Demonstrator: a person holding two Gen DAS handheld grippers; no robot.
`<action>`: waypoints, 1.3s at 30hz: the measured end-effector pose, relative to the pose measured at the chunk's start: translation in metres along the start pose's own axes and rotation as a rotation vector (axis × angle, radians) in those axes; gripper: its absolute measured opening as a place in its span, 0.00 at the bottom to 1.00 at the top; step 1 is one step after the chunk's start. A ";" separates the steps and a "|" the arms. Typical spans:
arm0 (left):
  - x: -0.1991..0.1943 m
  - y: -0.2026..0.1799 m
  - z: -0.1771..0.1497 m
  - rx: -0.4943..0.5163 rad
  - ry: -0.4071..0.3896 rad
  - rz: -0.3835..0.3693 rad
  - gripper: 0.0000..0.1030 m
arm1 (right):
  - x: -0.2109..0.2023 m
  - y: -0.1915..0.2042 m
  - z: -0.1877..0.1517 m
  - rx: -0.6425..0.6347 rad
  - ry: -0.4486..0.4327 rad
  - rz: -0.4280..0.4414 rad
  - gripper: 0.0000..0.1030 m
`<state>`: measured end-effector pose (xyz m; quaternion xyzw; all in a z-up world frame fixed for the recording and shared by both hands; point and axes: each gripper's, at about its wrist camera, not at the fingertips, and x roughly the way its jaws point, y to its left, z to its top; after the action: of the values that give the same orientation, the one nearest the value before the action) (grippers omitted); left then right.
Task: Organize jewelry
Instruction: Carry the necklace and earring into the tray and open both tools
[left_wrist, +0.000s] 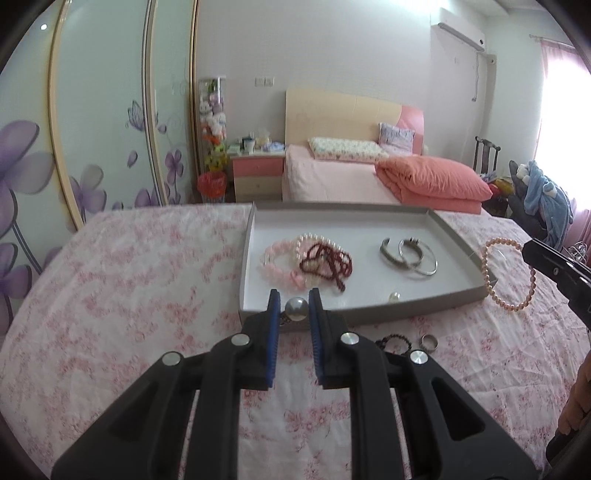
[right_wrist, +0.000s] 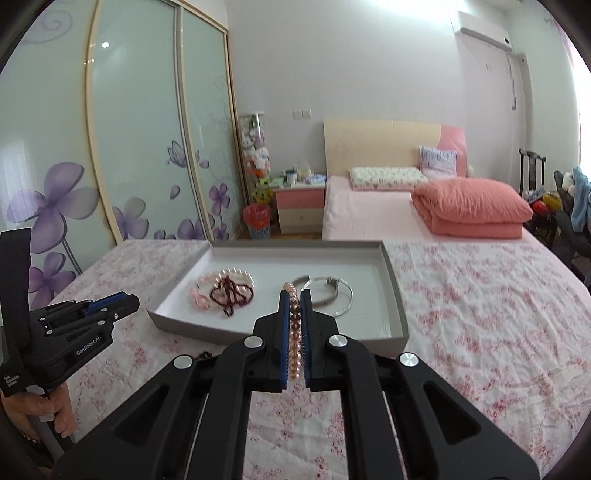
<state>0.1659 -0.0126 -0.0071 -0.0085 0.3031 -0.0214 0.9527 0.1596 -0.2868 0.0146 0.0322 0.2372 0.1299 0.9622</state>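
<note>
While the left gripper (left_wrist: 293, 308) is holding a single pearl earring (left_wrist: 296, 309) between its blue pads, its jaws are standing a little wider than the pearl, so whether both pads are actually pressing on it is hard to tell. It is hovering just in front of the near wall of the shallow grey tray (left_wrist: 458, 236), which is lying on the pink floral bedspread (left_wrist: 129, 288).

Inside the tray, a pink bead bracelet (left_wrist: 280, 254), a white pearl bracelet (left_wrist: 314, 238) and a dark red bead string (left_wrist: 328, 264) are lying tangled together at the left. A silver cuff (left_wrist: 388, 253) and two silver bangles (left_wrist: 423, 258) are overlapping at the right, and a loose pearl (left_wrist: 394, 296) is resting near the front wall.

On the bedspread, a dark bead bracelet (left_wrist: 393, 341) and a silver ring (left_wrist: 430, 342) are sitting near the tray's front edge, just beside the left gripper.

At the right, the right gripper (right_wrist: 294, 321) is clamping a pink pearl bracelet (right_wrist: 294, 332), its jaws closed on the strand, which is running lengthwise between the pads. Seen from the left wrist, that bracelet is hanging as a loop just outside the tray's right wall, above the bedspread.
</note>
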 end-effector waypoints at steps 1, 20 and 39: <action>-0.003 -0.002 0.002 0.005 -0.015 0.002 0.16 | -0.002 0.001 0.002 -0.005 -0.013 -0.002 0.06; -0.013 -0.011 0.018 0.019 -0.078 -0.010 0.16 | -0.008 0.008 0.013 -0.025 -0.083 0.004 0.06; -0.001 -0.012 0.034 0.016 -0.087 -0.011 0.16 | -0.003 0.004 0.035 -0.027 -0.144 -0.026 0.06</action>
<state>0.1846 -0.0242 0.0216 -0.0033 0.2610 -0.0288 0.9649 0.1719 -0.2838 0.0473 0.0253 0.1660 0.1181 0.9787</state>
